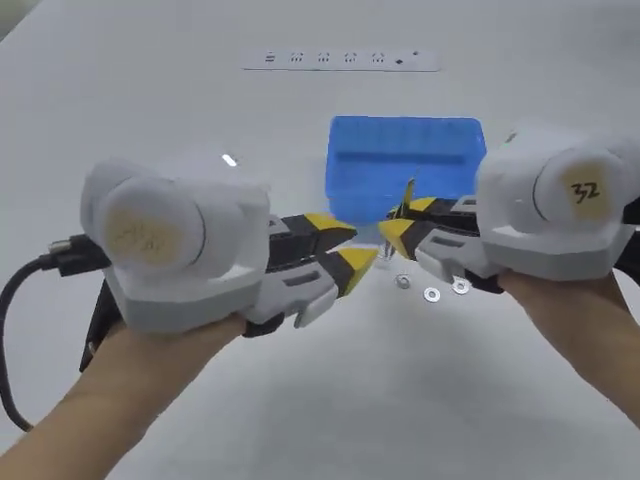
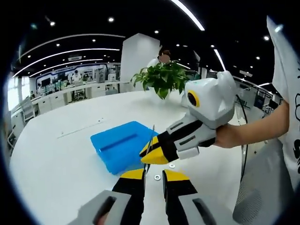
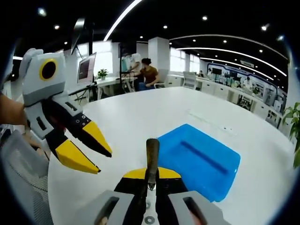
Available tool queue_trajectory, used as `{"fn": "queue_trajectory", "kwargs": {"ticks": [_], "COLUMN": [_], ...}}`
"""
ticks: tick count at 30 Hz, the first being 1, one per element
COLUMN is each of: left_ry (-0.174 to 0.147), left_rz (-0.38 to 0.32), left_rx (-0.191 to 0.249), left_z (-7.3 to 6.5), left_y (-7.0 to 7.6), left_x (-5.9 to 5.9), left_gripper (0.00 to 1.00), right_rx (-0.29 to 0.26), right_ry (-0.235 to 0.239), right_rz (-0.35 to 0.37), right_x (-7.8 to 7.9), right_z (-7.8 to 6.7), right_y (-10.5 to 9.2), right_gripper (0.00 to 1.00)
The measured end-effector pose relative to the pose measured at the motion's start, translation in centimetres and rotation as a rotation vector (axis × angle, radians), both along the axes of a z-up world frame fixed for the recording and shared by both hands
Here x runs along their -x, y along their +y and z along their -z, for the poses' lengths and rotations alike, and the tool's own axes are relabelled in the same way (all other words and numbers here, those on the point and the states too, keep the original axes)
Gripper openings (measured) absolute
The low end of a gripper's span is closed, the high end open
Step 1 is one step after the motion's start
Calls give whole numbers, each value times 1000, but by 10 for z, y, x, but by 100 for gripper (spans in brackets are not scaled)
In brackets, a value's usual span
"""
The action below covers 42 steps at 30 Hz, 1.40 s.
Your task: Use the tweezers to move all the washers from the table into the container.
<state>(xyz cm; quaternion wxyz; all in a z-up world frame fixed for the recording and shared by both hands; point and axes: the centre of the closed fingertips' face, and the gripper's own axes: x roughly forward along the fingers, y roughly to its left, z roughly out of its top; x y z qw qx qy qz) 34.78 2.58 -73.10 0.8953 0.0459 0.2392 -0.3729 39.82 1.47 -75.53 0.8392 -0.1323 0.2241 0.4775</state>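
Observation:
Three small metal washers (image 1: 431, 294) lie on the white table just in front of the blue container (image 1: 405, 165). My right gripper (image 1: 405, 228) hovers above them, shut on thin tweezers (image 1: 408, 195) that stick up between its jaws. The right gripper view shows the tweezers (image 3: 151, 157) pointing toward the container (image 3: 201, 159), with a washer (image 3: 149, 219) below. My left gripper (image 1: 345, 248) hangs open and holds nothing, left of the right one. The left gripper view has a washer (image 2: 157, 177) on the table beyond the left gripper (image 2: 153, 174), and the right gripper (image 2: 154, 152) over the container's (image 2: 119, 145) near edge.
A white power strip (image 1: 340, 60) lies at the far side of the table. A black cable (image 1: 20, 300) trails from the left gripper. A potted plant (image 2: 161, 77) stands beyond the table. A person (image 3: 147, 75) sits at a distant desk.

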Motion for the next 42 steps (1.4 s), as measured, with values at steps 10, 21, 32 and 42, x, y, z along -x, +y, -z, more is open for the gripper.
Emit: {"fn": "queue_trajectory", "kwargs": {"ticks": [10, 21, 32, 42], "left_ry": [-10, -4, -52, -160], "left_rz": [-40, -71, -141, -103], "left_rx": [19, 21, -15, 50], "left_z": [-9, -8, -9, -50], "left_y": [7, 5, 12, -6], "left_x": [2, -4, -17, -31], "left_gripper": [17, 43, 76, 70], "right_rx": [-101, -82, -38, -73], "right_ry": [-39, -38, 7, -57], "right_rz": [61, 110, 92, 83], "right_x": [-26, -64, -65, -35], "right_z": [-47, -30, 1, -41], "right_y": [-6, -7, -1, -5], "right_gripper": [1, 1, 1, 2]}}
